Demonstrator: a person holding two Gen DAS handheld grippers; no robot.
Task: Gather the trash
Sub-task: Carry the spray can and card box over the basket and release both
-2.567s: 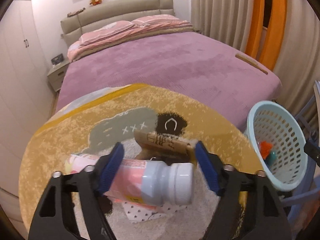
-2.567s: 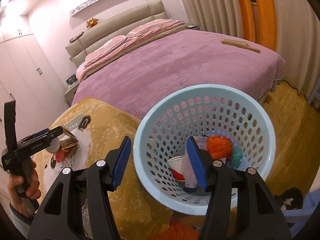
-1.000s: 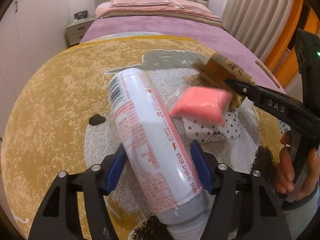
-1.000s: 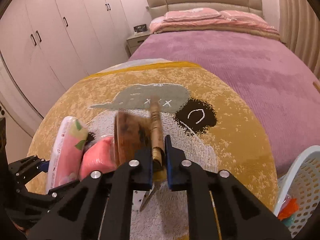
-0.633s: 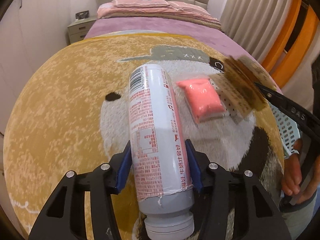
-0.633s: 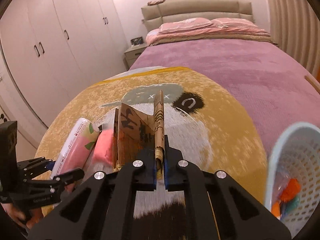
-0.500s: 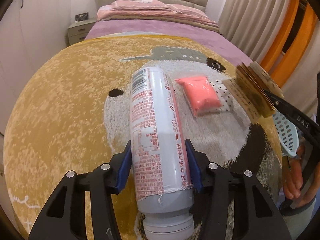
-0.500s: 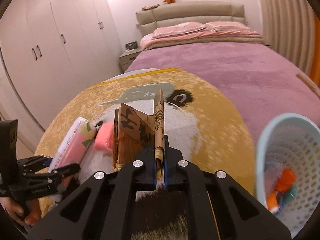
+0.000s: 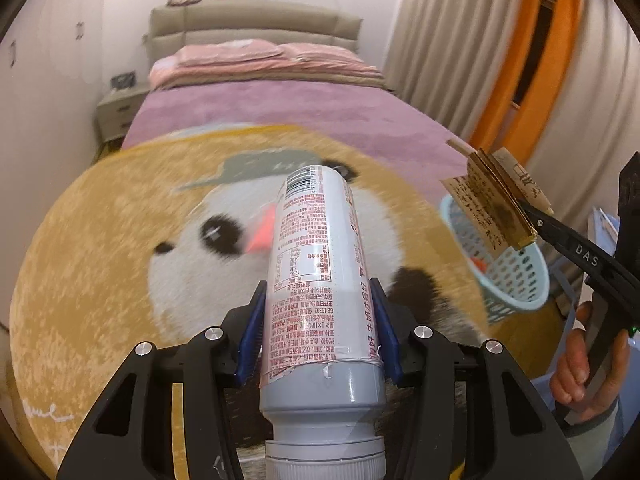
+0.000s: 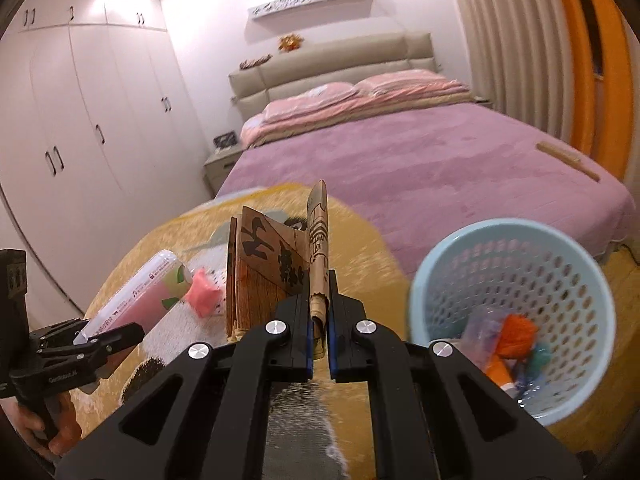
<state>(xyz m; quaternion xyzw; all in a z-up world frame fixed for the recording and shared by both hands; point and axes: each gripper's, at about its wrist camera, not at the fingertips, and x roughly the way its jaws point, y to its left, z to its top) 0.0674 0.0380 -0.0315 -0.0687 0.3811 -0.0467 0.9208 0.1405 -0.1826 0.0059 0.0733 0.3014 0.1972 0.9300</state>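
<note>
Bedroom surroundings frame everything: white wardrobes along the far left wall, a purple-covered bed with pink pillows behind, and a round yellow rug with a panda face spread on the floor in front of the bed. Taking the rug as the landmark and reading left to right in the right wrist view, the left gripper hangs over the rug's left edge, its jaws clamped around a pink-and-white bottle that is lifted clear of the pile. Just right of the bottle, on the white part of the panda face, lies a small pink packet, resting on something spotted that is too blurred to name. Over the rug's middle, the right gripper pinches a folded brown cardboard sleeve, jaws drawn almost together on its rolled edge, the card standing upright above the fingers. At the rug's right edge stands a light blue perforated basket, holding an orange piece and other scraps.

From the left wrist view, the left gripper squeezes the bottle at its lower body, cap toward the camera, barcode end pointing across the rug; the cardboard sleeve hovers over the basket at the rug's right side
</note>
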